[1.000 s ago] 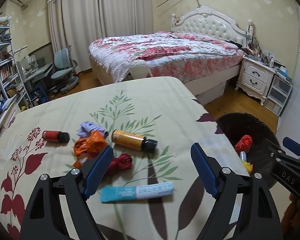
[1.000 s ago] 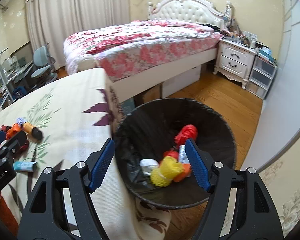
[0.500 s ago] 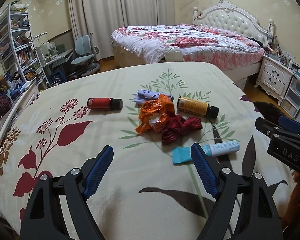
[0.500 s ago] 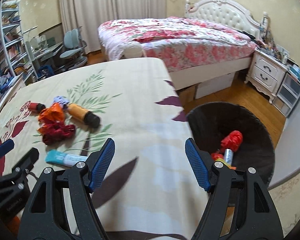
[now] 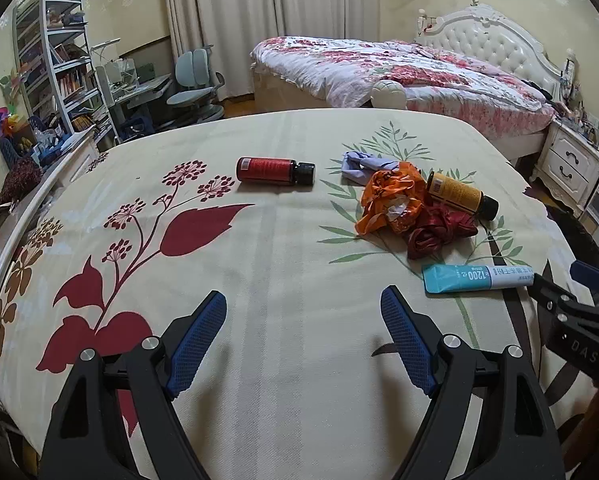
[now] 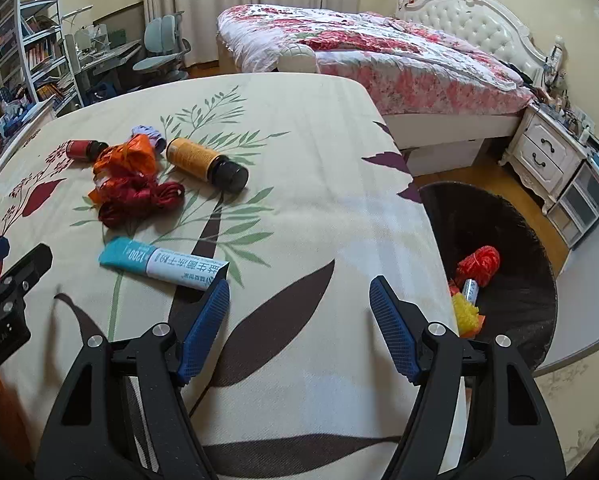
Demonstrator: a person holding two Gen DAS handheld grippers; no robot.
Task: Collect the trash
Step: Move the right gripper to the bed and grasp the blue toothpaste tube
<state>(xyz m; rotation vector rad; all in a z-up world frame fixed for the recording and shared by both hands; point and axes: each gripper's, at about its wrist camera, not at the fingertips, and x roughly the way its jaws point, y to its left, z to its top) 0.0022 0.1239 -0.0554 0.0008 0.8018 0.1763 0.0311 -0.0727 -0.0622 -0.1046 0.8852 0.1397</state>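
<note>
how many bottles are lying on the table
2. The red bottle lies on its side apart from the pile, toward the shelf side. The orange bottle lies tilted against the crumpled orange wrapper. More could be hidden under that pile.

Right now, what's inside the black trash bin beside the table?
Inside the trash bin: a red mesh ball, a small white tube and a yellow mesh piece. The table edge covers the bin's left side.
</note>
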